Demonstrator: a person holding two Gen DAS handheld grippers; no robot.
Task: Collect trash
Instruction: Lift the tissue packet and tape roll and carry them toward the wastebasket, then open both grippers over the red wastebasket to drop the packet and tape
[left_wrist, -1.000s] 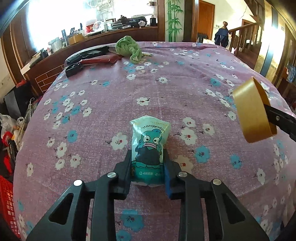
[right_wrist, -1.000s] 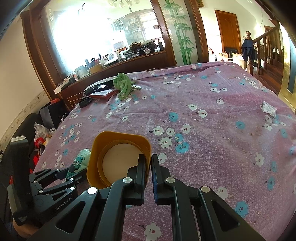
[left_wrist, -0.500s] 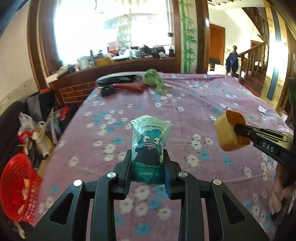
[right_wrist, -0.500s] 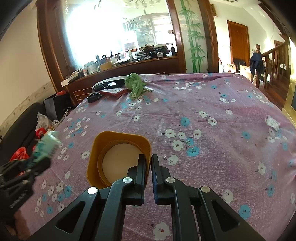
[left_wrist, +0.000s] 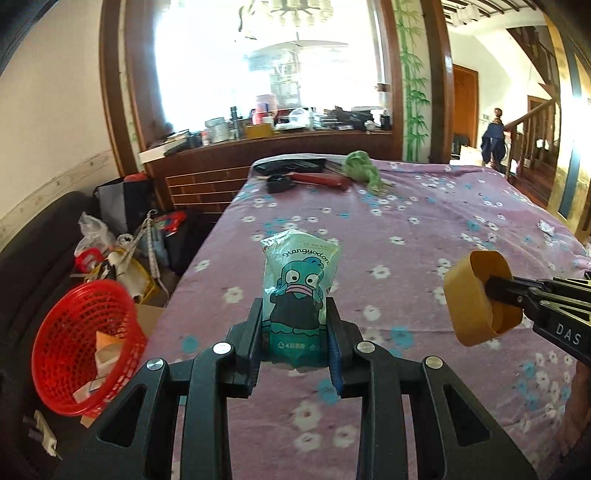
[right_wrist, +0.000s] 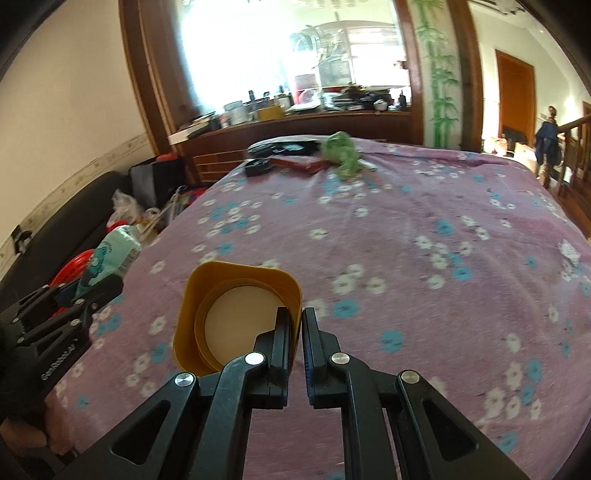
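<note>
Two pieces of trash are held above the flowered bed: left tongs (left_wrist: 295, 334) clamp the tissue pack (left_wrist: 300, 291), right tongs (right_wrist: 294, 338) pinch the yellow cup (right_wrist: 236, 317); each should release squarely over the red basket (left_wrist: 85, 347), left of the bed (left_wrist: 424, 221)

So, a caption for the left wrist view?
Left gripper holds a teal cartoon-printed packet beside a red mesh basket.
</note>
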